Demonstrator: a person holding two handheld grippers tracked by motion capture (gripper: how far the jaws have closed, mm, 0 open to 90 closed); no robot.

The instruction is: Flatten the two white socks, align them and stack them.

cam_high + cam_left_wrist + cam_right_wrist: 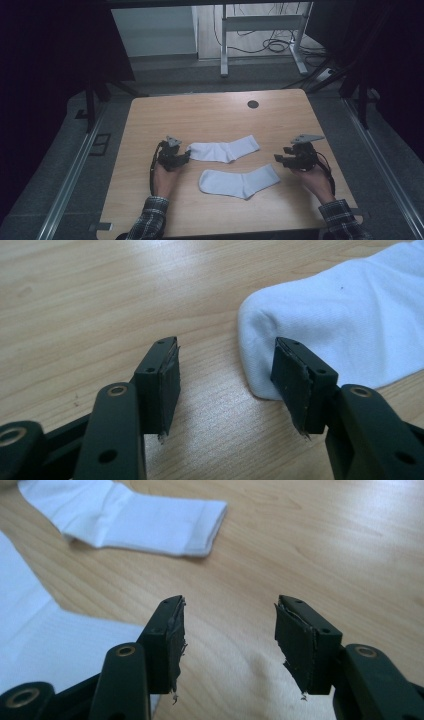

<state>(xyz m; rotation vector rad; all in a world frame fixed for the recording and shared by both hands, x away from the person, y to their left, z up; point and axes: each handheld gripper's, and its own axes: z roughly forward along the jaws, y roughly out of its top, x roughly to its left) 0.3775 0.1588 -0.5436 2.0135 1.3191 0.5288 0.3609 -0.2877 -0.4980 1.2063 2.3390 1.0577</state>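
high view: wooden table (215, 117), light grain, rounded corners, a dark round hole (253, 104) near its far edge; grey floor around it, metal rails at both sides, a white desk frame (262, 30) with loose cables beyond; the room's sides are too dark to read. two white socks lie flat mid-table: far sock (225, 149), near sock (239, 181), apart from each other. left gripper (186, 156) sits at the far sock's toe; in the left gripper view its jaws stand partly open over bare wood, one jaw in front of the toe (260, 340), nothing gripped. right gripper (278, 159), just off the near sock's cuff, jaws partly open, empty. forearms in plaid sleeves are cut off by the bottom edge; in the right gripper view both socks run out of frame.
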